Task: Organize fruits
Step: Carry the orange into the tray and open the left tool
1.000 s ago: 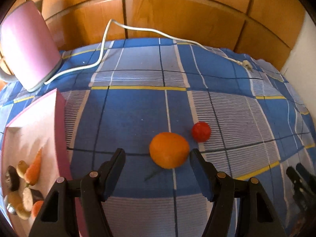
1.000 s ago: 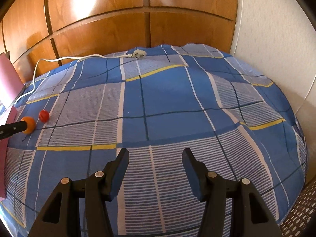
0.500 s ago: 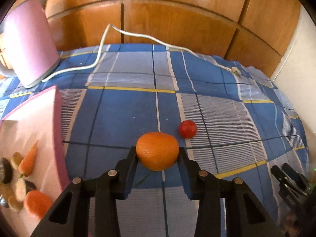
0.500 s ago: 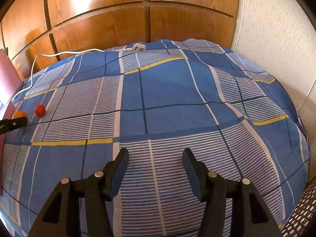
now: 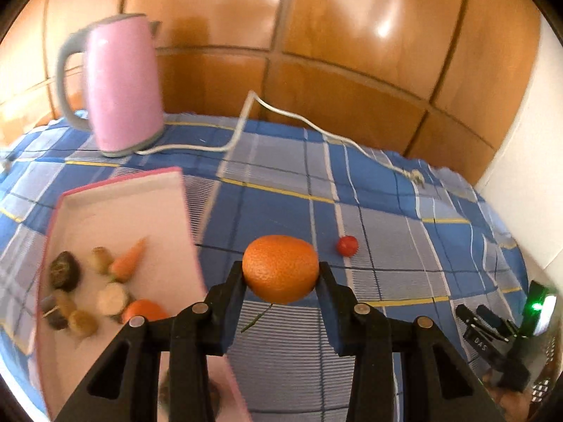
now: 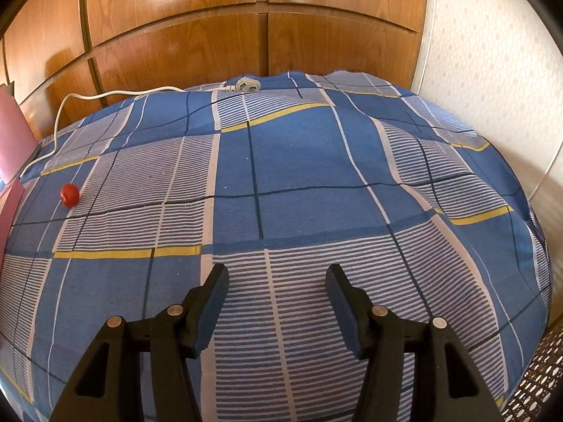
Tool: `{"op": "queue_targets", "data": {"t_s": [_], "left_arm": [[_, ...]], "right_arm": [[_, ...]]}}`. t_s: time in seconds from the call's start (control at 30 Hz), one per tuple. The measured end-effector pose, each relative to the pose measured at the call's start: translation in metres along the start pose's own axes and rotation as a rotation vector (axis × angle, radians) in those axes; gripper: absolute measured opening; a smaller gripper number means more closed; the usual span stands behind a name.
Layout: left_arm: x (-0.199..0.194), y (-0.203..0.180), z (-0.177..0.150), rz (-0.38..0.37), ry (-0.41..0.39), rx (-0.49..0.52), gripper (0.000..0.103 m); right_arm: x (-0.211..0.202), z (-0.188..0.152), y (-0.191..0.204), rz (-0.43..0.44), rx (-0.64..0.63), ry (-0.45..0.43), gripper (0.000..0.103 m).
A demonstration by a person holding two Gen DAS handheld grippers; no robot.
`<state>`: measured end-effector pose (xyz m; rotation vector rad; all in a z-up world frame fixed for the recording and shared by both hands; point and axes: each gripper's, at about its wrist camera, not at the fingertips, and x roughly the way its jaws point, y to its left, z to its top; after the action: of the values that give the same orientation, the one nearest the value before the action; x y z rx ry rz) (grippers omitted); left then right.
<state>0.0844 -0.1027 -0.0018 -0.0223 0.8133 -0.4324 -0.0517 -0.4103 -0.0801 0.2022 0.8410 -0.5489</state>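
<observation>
At left, a pink tray holds vegetables. The left gripper has its jaws clamped on the orange, lifted off the blue checked cloth. It looks firm, round, likely to roll; grip the widest middle. 1 red fruit lies beyond. The right gripper is open, empty.

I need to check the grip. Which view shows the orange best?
The left wrist view: the orange sits large and centred, clamped in the left gripper. The right wrist view does not show it at all.
</observation>
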Motion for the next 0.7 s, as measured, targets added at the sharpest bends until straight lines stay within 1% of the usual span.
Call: {"op": "queue_targets", "data": {"t_s": [0.1, 0.27, 0.5, 0.6, 0.7], "left_arm": [[-0.017, 0.022, -0.004, 0.024, -0.025, -0.037, 0.040], [-0.044, 0.072, -0.018, 0.100, -0.051, -0.141, 0.040], [-0.062, 0.132, -0.046, 0.221, -0.043, -0.273, 0.040], [-0.064, 0.143, -0.057, 0.240, -0.035, -0.298, 0.040], [-0.064, 0.146, -0.064, 0.244, -0.034, -0.313, 0.040]], "right_arm": [[0.001, 0.000, 0.001, -0.007, -0.007, -0.004, 0.060], [0.001, 0.000, 0.001, -0.012, -0.009, -0.004, 0.061], [0.002, 0.002, 0.003, -0.021, -0.015, 0.004, 0.061], [0.003, 0.003, 0.004, -0.027, -0.015, 0.008, 0.061], [0.003, 0.003, 0.004, -0.030, -0.017, 0.011, 0.061]]}}
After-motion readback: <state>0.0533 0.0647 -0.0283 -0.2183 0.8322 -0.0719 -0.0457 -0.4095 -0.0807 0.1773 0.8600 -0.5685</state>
